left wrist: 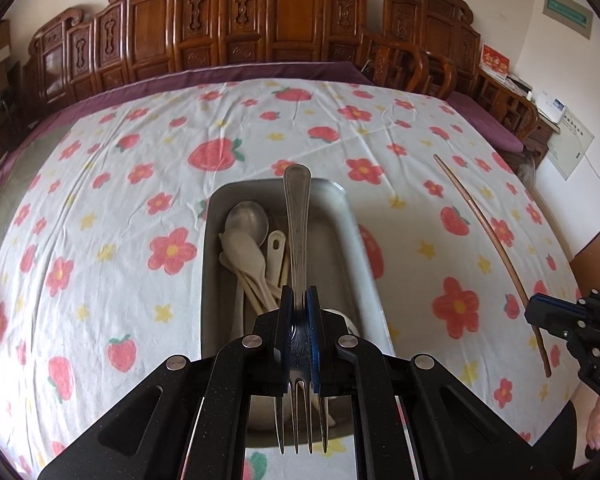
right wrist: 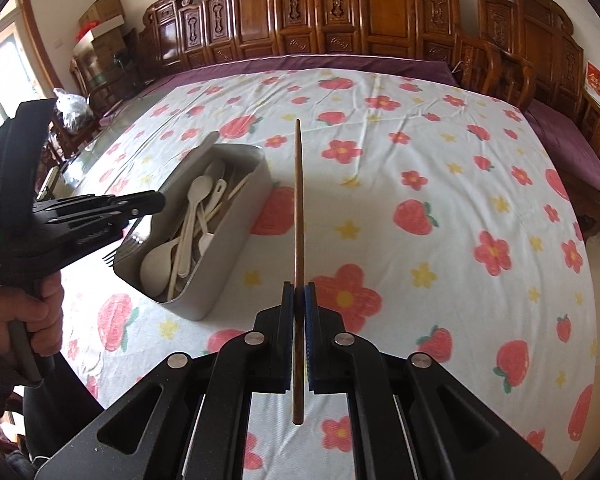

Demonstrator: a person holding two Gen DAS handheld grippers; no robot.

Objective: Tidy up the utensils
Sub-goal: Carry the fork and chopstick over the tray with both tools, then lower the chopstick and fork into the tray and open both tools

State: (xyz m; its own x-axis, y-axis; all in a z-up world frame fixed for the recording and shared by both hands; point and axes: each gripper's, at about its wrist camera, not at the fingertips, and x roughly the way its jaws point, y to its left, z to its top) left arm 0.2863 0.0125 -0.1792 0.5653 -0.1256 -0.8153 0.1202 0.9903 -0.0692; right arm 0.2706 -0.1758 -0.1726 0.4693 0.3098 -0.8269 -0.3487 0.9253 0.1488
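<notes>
Black gripper (left wrist: 299,300), blue pads, silver screws

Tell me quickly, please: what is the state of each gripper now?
Left gripper: closed, holding a metal fork by its middle.
Right gripper: closed, holding a brown chopstick.

The left tool (left wrist: 299,300) is seen angled downward, its jaws pressed together on a fork (left wrist: 298,240) gripped near the neck. The right tool (right wrist: 299,296) is likewise tilted downward, jaws clamped on a chopstick (right wrist: 298,200). In the right wrist view, the left handle is gripped by a hand (right wrist: 28,320) at near left.
</notes>
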